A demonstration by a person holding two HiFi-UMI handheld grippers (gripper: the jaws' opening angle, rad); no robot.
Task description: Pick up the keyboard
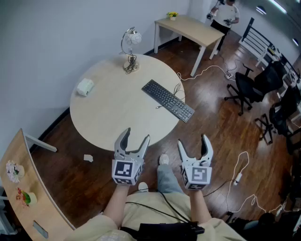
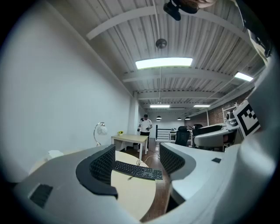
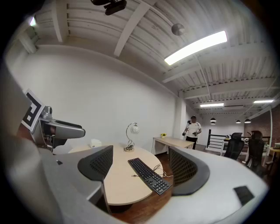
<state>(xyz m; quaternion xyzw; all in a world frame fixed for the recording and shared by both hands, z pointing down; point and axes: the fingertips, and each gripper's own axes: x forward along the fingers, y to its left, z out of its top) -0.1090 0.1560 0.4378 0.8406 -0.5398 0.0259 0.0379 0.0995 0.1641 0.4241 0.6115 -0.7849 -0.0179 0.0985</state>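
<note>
**Plainly, one keyboard (image 1: 168, 100), two empty grippers**

We count one black keyboard; it lies flat and slantwise on the right part of the round table (image 1: 108, 117), its near end close to the table's rim, a thin cable (image 1: 178, 89) curling beside it. The table is one; on it we also count one lamp (image 1: 131, 49) at the far rim and one small white box (image 1: 85, 86) to the left, both well apart from the keyboard.

There are two grippers. The left gripper (image 1: 137, 134) has its jaws spread wide with nothing between them; the right gripper (image 1: 193, 140) gapes as wide, and it too grips nothing. Both are held short of the table's near edge, apart from the keyboard.

Further off we count one rectangular desk (image 1: 197, 30), one yellow plant (image 1: 172, 15) on it and one person (image 1: 225, 14) standing beyond; two black office chairs (image 1: 249, 87) show clearly at the right.

The head view alone shows the crumpled paper (image 1: 88, 158) on the floor and the curved shelf (image 1: 23, 188) at the left. The gripper views alone show the ribbed ceiling and its strip lights; each frames the distant keyboard between its jaws. Each also catches the other gripper's marker cube at its edge.
</note>
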